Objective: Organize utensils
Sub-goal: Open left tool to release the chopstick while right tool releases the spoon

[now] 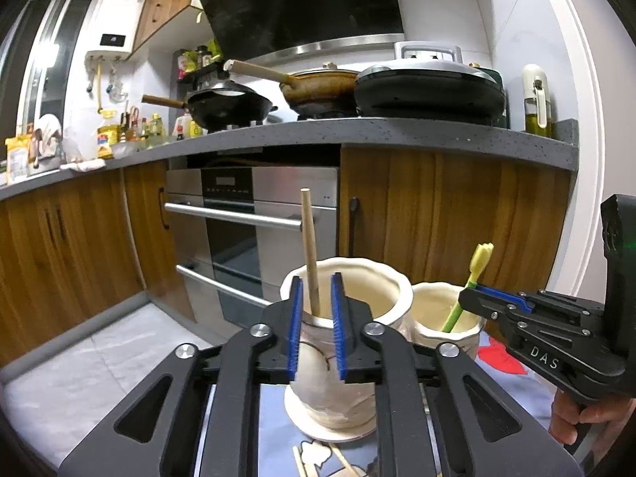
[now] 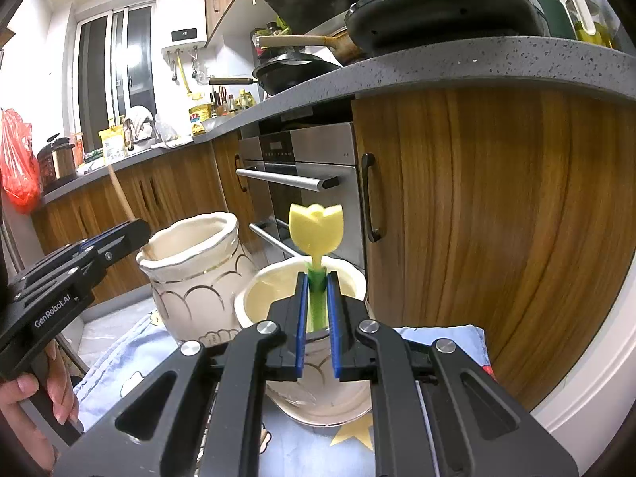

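Home kitchen: oven [image 1: 254,214], woks on stove [image 1: 228,107], range hood [image 1: 302,4].

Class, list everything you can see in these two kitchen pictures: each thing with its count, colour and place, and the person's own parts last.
taller jar: one, cream, on the cloth
shorter jar: one, cream, beside the taller jar
wooden stick: one, tan, standing in the taller jar
tulip utensil: one, yellow head with green stem, over the shorter jar
cloth: one, light blue, under the jars
pans: three, two black and one brown, on the counter
oven: one, steel, under the counter
oil bottle: one, white-topped, at the counter's end
left gripper: black, blue fingers open around the stick
right gripper: black, fingers shut on the tulip stem
hands: two, one on each gripper handle
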Available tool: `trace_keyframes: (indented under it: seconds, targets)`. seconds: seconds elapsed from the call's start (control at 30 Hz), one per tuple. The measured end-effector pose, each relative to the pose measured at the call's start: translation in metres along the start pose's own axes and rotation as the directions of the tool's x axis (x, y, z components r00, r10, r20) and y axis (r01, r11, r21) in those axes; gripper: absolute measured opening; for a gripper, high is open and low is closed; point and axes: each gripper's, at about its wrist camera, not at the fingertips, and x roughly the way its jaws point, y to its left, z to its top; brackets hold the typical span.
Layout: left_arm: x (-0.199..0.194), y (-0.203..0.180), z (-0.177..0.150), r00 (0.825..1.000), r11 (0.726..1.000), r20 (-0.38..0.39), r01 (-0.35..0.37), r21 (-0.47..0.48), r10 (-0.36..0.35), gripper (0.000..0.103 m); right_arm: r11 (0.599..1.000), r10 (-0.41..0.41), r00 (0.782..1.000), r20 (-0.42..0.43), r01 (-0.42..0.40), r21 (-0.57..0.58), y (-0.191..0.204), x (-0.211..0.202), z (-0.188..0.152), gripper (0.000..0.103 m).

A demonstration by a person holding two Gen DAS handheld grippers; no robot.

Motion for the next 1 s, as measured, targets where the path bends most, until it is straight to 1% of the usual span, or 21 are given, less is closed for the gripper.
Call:
trace_keyframes:
  seconds: [0.1, 0.13, 0.17, 0.2, 0.23, 0.3, 0.33, 0.37, 0.4, 0.43, 0.47, 0.5, 0.53, 0.57, 0.63, 0.7, 0.83, 1.0]
  targets:
    - [0.001, -0.001, 0.0, 1.0, 1.0, 0.0, -0.016, 0.014, 0.016, 0.017, 1.0, -0.007, 1.0, 0.007, 0.007, -0.002, 0.0, -0.001, 0.0, 0.013]
    - [0.001, -0.001, 0.0, 1.0, 1.0, 0.001, -0.021, 0.017, 0.021, 0.02, 1.0, -0.01, 1.0, 0.009, 0.01, -0.001, 0.001, -0.002, -0.001, 0.017]
    - [0.0, -0.001, -0.001, 1.0, 1.0, 0.003, -0.023, 0.019, 0.023, 0.021, 1.0, -0.01, 1.0, 0.012, 0.01, 0.002, 0.001, -0.003, 0.0, 0.024]
    - [0.0, -0.001, 0.0, 1.0, 1.0, 0.006, -0.022, 0.018, 0.022, 0.025, 1.0, -0.01, 1.0, 0.016, 0.01, 0.004, 0.0, -0.004, 0.0, 0.028]
    - [-0.001, 0.0, 0.0, 1.0, 1.0, 0.009, -0.023, 0.018, 0.022, 0.028, 1.0, -0.008, 1.0, 0.023, 0.008, 0.005, 0.0, -0.005, 0.0, 0.031]
    - [-0.004, 0.0, 0.002, 1.0, 1.0, 0.018, -0.026, 0.015, 0.025, 0.033, 1.0, -0.014, 0.999, 0.033, 0.014, 0.0, 0.001, -0.009, 0.0, 0.033]
    - [-0.006, 0.0, 0.002, 0.999, 1.0, 0.023, -0.027, 0.013, 0.027, 0.038, 1.0, -0.017, 0.999, 0.036, 0.017, -0.001, 0.0, -0.01, 0.001, 0.038]
    - [-0.008, 0.0, 0.003, 0.999, 0.999, 0.028, -0.033, 0.011, 0.032, 0.043, 1.0, -0.019, 0.999, 0.039, 0.019, -0.001, 0.0, -0.012, 0.001, 0.047]
    - [-0.009, 0.0, 0.003, 0.999, 0.999, 0.034, -0.038, 0.009, 0.038, 0.054, 1.0, -0.021, 0.999, 0.046, 0.021, 0.004, -0.001, -0.015, 0.001, 0.052]
    - [-0.013, 0.0, 0.003, 0.998, 0.999, 0.046, -0.045, 0.003, 0.045, 0.064, 1.0, -0.023, 0.998, 0.051, 0.023, 0.009, -0.002, -0.018, 0.002, 0.061]
    - [-0.016, 0.001, 0.003, 0.997, 0.999, 0.052, -0.053, -0.004, 0.053, 0.067, 1.0, -0.028, 0.998, 0.057, 0.028, 0.014, -0.004, -0.022, 0.002, 0.07]
    - [-0.02, 0.003, 0.002, 0.997, 0.998, 0.048, -0.06, -0.017, 0.061, 0.071, 0.999, -0.034, 0.997, 0.062, 0.033, 0.018, -0.005, -0.025, 0.002, 0.075]
    - [-0.023, 0.004, 0.002, 0.997, 0.998, 0.04, -0.062, -0.031, 0.063, 0.074, 0.999, -0.04, 0.997, 0.071, 0.038, 0.023, -0.007, -0.029, 0.003, 0.084]
    - [-0.027, 0.007, 0.001, 0.997, 0.997, 0.035, -0.061, -0.047, 0.063, 0.076, 0.999, -0.047, 0.996, 0.082, 0.045, 0.031, -0.008, -0.033, 0.003, 0.092]
    - [-0.038, 0.011, 0.0, 0.997, 0.995, 0.037, -0.064, -0.078, 0.068, 0.086, 0.997, -0.062, 0.992, 0.108, 0.056, 0.058, -0.012, -0.044, 0.004, 0.098]
    - [-0.051, 0.014, -0.002, 0.996, 0.993, 0.044, -0.077, -0.094, 0.082, 0.091, 0.995, -0.067, 0.99, 0.123, 0.057, 0.083, -0.014, -0.052, 0.003, 0.098]
    - [-0.069, 0.016, -0.004, 0.995, 0.992, 0.038, -0.092, -0.086, 0.095, 0.095, 0.993, -0.079, 0.987, 0.138, 0.065, 0.099, -0.013, -0.065, -0.004, 0.098]
    - [-0.084, 0.017, -0.011, 0.993, 0.991, 0.012, -0.116, -0.065, 0.117, 0.095, 0.994, -0.086, 0.988, 0.125, 0.077, 0.079, -0.006, -0.076, -0.014, 0.098]
